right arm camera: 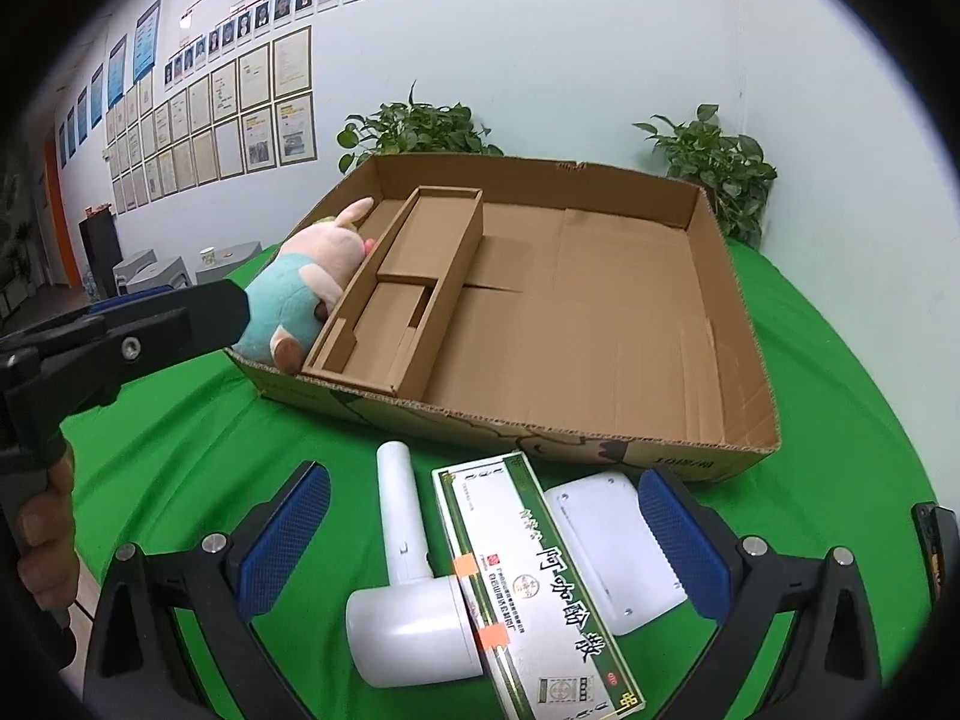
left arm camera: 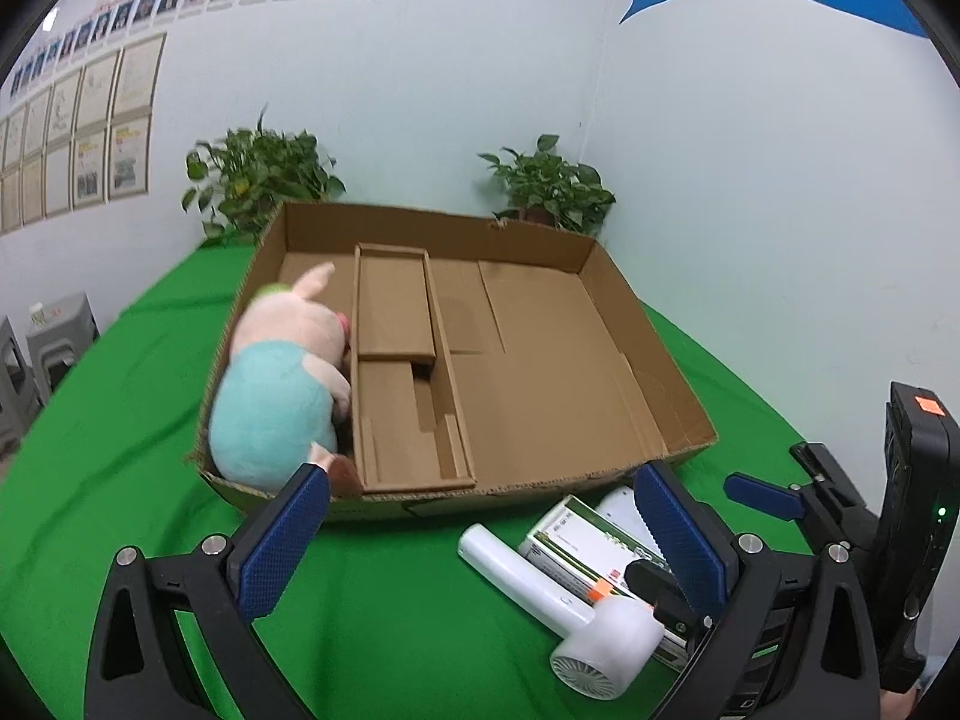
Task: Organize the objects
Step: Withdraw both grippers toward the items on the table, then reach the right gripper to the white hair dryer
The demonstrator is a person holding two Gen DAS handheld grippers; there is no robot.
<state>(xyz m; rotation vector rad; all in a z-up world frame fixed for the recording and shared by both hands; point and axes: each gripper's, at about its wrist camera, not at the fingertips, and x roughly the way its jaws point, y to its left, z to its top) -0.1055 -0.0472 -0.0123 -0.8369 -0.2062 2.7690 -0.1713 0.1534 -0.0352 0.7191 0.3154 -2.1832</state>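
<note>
A plush pig (left arm camera: 282, 384) in a light blue shirt lies in the left compartment of an open cardboard box (left arm camera: 660, 360); it also shows in the right wrist view (right arm camera: 300, 294). My left gripper (left arm camera: 480, 516) is open and empty in front of the box's near wall. In front of the box lie a white hair dryer (right arm camera: 408, 588), a green-and-white carton (right arm camera: 534, 588) and a white flat device (right arm camera: 606, 540). My right gripper (right arm camera: 486, 534) is open above these three, holding nothing. The right gripper also shows in the left wrist view (left arm camera: 780, 498).
A cardboard insert (right arm camera: 414, 264) splits the box; its large right compartment (right arm camera: 600, 312) holds nothing. Green cloth (left arm camera: 120, 420) covers the table. Two potted plants (left arm camera: 258, 174) (left arm camera: 552, 186) stand behind the box. Grey stools (left arm camera: 54, 330) stand at the left.
</note>
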